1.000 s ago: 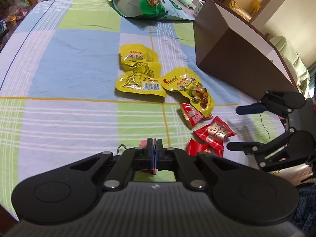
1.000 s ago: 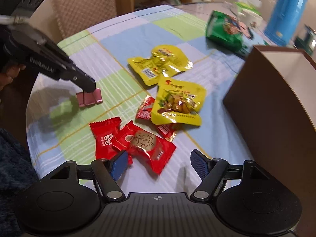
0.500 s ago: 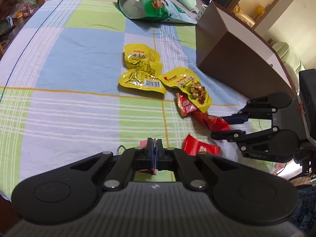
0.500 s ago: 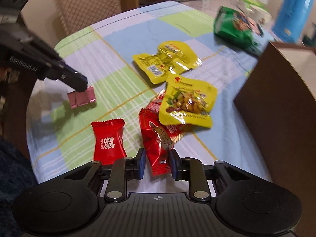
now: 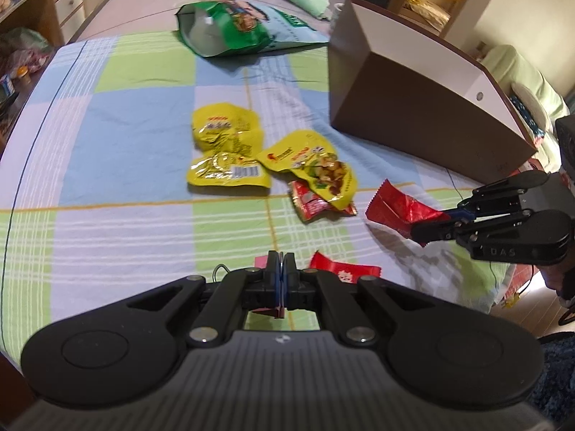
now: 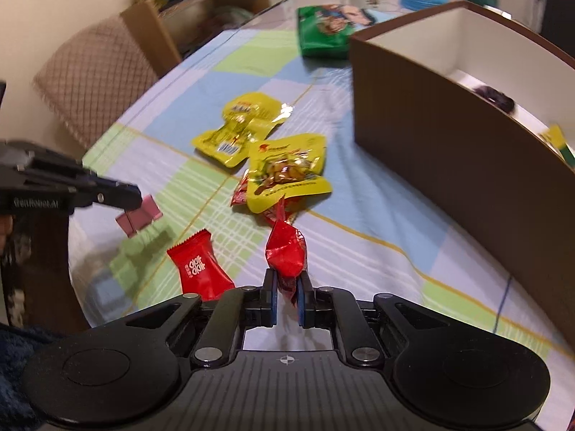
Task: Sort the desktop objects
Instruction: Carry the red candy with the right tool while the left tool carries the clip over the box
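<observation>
So the right tongs are closing on a red candy wrapper, pads already pinching its bottom end, and the packet sticks up off the worktop with its twisted tail pointing up. From the left camera you can see the same wrapper hanging out of those tongs, clear of the checked cloth. The left tongs are clamped tight on a small pink binder clip, which hangs above the cloth with its shadow just under it.

Another red candy lies flat between the two tongs. Further up there's a yellow nut snack pack lying on top of a red packet, and two more yellow pouches just beside it, overlapping. The brown box with the white inside sits to the right, open at the top, with something dark and something yellow in it, too blurry to name. A green snack bag lies at the far end of the cloth
</observation>
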### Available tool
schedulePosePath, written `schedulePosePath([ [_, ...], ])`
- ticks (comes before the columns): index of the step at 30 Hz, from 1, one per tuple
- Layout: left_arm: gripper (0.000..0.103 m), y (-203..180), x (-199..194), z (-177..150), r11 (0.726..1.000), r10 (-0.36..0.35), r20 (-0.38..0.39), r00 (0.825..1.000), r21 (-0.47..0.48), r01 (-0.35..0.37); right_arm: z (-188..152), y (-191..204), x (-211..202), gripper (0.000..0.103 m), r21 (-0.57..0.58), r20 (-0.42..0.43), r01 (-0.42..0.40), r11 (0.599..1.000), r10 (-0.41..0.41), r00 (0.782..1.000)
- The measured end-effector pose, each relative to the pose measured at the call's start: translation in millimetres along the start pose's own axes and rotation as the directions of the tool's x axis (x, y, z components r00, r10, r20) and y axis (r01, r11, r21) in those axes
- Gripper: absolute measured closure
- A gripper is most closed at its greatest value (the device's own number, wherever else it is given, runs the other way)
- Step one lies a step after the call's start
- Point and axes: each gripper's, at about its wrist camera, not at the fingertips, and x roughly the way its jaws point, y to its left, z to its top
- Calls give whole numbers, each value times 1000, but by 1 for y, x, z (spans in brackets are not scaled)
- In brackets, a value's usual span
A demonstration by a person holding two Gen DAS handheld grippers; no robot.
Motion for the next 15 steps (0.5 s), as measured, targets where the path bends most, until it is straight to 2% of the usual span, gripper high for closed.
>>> schedulePosePath([
  [15, 103, -40, -6, 23, 991, -18, 28, 999, 134, 14, -19, -20, -61, 94, 117, 117, 23, 993, -37, 992],
])
